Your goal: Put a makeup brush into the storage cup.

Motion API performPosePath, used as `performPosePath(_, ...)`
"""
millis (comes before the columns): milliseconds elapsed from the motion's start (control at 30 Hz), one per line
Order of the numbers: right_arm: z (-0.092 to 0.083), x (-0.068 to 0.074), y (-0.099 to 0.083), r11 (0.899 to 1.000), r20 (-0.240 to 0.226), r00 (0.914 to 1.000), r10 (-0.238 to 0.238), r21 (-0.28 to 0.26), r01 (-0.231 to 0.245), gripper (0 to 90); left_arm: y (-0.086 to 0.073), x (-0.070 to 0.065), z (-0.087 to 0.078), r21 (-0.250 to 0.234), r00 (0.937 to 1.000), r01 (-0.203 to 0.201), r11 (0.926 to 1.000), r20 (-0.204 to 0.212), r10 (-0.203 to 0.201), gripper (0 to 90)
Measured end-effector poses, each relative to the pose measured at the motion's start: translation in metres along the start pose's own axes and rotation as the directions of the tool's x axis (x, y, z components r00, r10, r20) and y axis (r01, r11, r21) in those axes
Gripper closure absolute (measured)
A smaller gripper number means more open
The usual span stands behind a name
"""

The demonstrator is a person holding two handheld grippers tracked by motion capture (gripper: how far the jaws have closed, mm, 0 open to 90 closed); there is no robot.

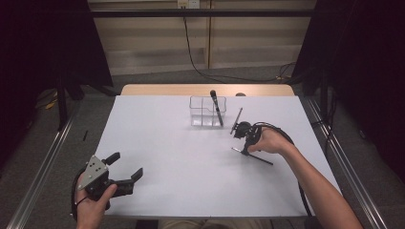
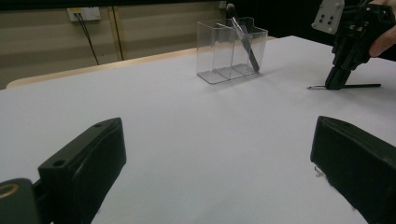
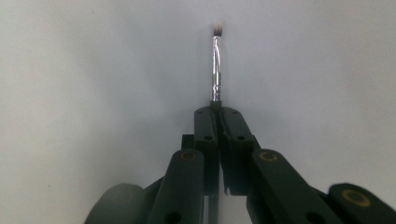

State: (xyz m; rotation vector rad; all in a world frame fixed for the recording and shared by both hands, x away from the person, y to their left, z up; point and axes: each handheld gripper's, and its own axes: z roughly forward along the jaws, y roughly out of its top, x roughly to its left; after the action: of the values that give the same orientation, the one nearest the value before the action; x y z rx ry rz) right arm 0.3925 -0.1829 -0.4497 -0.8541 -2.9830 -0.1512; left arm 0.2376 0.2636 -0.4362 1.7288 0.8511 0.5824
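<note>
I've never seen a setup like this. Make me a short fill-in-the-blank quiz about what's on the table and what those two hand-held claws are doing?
1. The right gripper is shut on a thin ____ lying on the table.
2. The left gripper has its jaws ____.
3. The clear organizer holds ____ dark brush.
4. That organizer stands near the table's ____ edge.

Missing words: brush; open; one; far

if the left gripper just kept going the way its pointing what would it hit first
Probably nothing soon: the left gripper, fingers open, faces bare white table. Farther along stands the clear organiser, seemingly the first thing in line, though depth is hard to judge.
</note>
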Motion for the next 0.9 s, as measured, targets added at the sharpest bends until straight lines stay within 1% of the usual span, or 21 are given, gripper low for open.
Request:
performPosePath(100, 0.000, -0.001, 0.000, 1.000, -0.008, 1.0000, 0.001, -0.006, -0.001, 86.5, 0.000, 0.001, 0.000, 0.001, 1.0000, 0.003, 1.0000, -0.005, -0.003, 3.4)
performPosePath(200, 0.000, 0.000, -0.001, 1.000, -0.004, 1.0000, 0.004, -0.007, -0.004, 86.5, 0.000, 0.001, 0.000, 0.001, 1.0000, 0.002, 1.0000, -0.007, -0.002, 3.4)
performPosePath(267, -0.001, 0.000, -0.002, 1.000, 0.004, 1.0000, -0.002, -0.012, 0.002, 86.6, 0.000, 0.001, 0.000, 0.004, 1.0000, 0.000, 1.0000, -0.006, 0.000, 3.4)
performPosePath(333, -0.001, 0.001, -0.002, 1.000, 0.011, 0.9999, 0.010, -0.018, -0.010, 86.6, 0.000, 0.001, 0.000, 0.002, 1.0000, 0.003, 1.0000, -0.006, -0.002, 3.4)
performPosePath(467, -0.001, 0.002, -0.004, 1.000, 0.026, 0.9996, 0.008, -0.026, -0.007, 86.6, 0.000, 0.001, 0.000, 0.003, 1.0000, 0.001, 1.0000, -0.005, -0.001, 3.4)
performPosePath(500, -0.002, 0.002, -0.004, 0.999, 0.030, 0.9993, 0.019, -0.031, -0.018, 86.6, 0.000, 0.001, 0.000, 0.002, 1.0000, 0.001, 1.0000, -0.006, -0.001, 3.4)
performPosePath(533, -0.002, 0.002, -0.004, 0.999, 0.028, 0.9993, 0.023, -0.027, -0.022, 86.6, 0.000, 0.001, 0.000, -0.001, 0.9999, 0.004, 1.0000, -0.010, -0.004, 3.4)
performPosePath(600, -0.003, 0.002, -0.006, 0.999, 0.033, 0.9991, 0.028, -0.040, -0.027, 86.6, 0.000, 0.001, 0.000, 0.001, 0.9999, 0.004, 1.0000, -0.010, -0.004, 3.4)
performPosePath(633, -0.003, 0.003, -0.007, 0.999, 0.024, 0.9994, 0.027, -0.041, -0.026, 86.6, 0.000, 0.002, 0.000, 0.000, 0.9999, 0.005, 1.0000, -0.010, -0.005, 3.4)
performPosePath(700, -0.002, 0.004, -0.009, 0.999, 0.026, 0.9994, 0.022, -0.042, -0.021, 86.6, 0.000, 0.002, 0.000, -0.001, 1.0000, 0.004, 1.0000, -0.008, -0.004, 3.4)
performPosePath(833, -0.005, 0.005, -0.013, 0.997, 0.037, 0.9983, 0.045, -0.069, -0.042, 86.8, 0.000, 0.000, 0.001, 0.003, 1.0000, 0.005, 1.0000, -0.007, -0.005, 3.4)
performPosePath(900, -0.010, 0.004, -0.015, 0.995, 0.037, 0.9982, 0.047, -0.092, -0.043, 86.9, 0.000, 0.000, 0.001, 0.002, 1.0000, 0.002, 1.0000, -0.004, -0.002, 3.4)
